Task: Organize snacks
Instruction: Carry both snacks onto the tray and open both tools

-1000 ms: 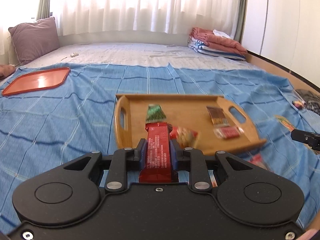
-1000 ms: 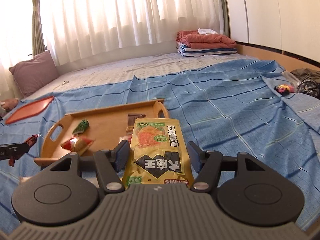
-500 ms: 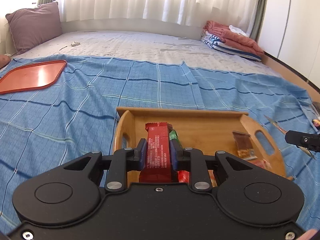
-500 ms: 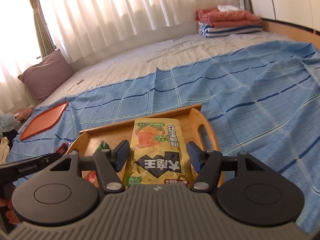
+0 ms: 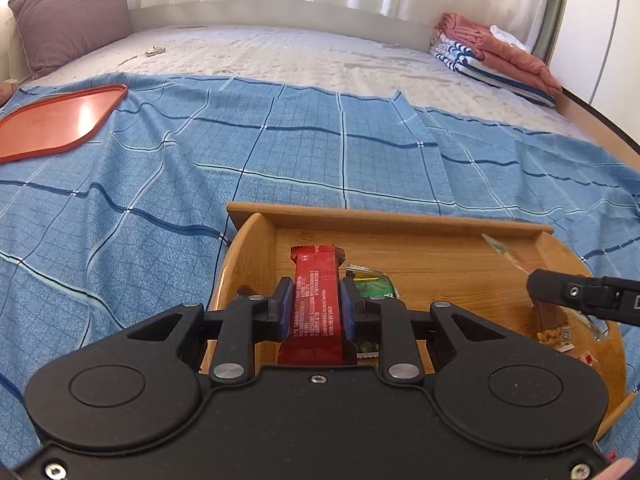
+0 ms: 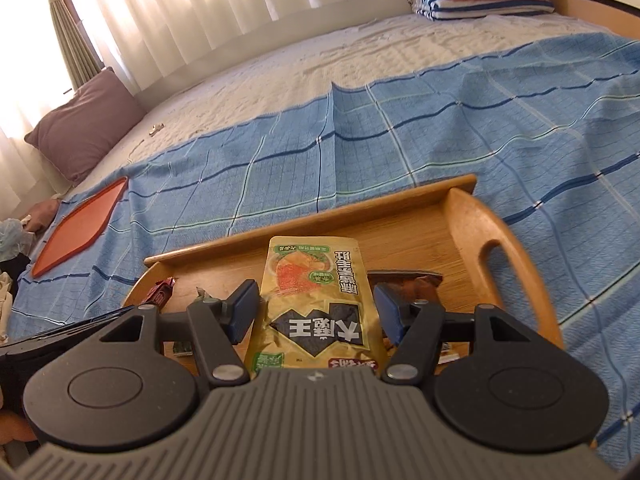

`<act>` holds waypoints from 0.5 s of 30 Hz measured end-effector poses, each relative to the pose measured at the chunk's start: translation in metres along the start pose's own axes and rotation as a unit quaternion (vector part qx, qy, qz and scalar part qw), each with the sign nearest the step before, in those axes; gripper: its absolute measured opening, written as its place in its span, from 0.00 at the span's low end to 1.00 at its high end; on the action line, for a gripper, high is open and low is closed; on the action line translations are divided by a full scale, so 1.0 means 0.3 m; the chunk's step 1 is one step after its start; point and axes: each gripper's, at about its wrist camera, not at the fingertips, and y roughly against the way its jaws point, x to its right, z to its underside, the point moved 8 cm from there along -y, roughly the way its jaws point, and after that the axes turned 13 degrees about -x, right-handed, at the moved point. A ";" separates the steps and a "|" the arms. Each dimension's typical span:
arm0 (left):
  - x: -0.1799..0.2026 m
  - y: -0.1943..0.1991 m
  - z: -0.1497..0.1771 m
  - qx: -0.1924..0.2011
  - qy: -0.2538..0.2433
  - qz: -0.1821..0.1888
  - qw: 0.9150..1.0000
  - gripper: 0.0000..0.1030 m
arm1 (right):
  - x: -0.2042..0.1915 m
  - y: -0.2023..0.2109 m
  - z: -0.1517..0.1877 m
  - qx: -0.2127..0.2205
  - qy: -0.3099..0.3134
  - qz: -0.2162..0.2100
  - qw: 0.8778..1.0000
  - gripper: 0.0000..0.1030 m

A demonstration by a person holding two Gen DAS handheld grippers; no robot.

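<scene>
Wooden tray [image 5: 400, 216] is sitting on the blue checked blanket [image 5: 120, 200], serving as the collection point. Right gripper [image 6: 316, 312] is pinching the yellow pouch [image 6: 312, 280] over the tray's handle end; left gripper [image 5: 316, 306], pressed together, is pinching the red bar [image 5: 316, 292] over the opposite end. Green packet [image 5: 374, 286] and other wrappers are crowding the drop spots. Orange tray [image 5: 56, 120] is lying well apart.

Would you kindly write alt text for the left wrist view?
The left gripper clamps a red snack bar above a wooden tray on a blue checked blanket. A green packet lies in the tray; an orange tray sits far left.
</scene>
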 end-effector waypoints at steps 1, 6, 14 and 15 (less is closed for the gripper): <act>0.000 -0.007 0.000 -0.001 0.001 0.000 1.000 0.23 | -0.003 -0.017 0.001 -0.003 0.001 0.001 1.000 0.64; 0.011 -0.032 -0.005 0.001 -0.006 0.002 1.000 0.23 | -0.031 -0.069 0.004 -0.013 0.014 0.007 1.000 0.64; 0.020 -0.050 -0.002 -0.002 -0.005 0.004 1.000 0.23 | -0.051 -0.113 0.001 -0.018 0.031 0.029 0.999 0.64; 0.020 -0.052 -0.002 -0.002 -0.005 0.004 1.000 0.23 | -0.052 -0.117 0.001 -0.018 0.033 0.033 0.999 0.64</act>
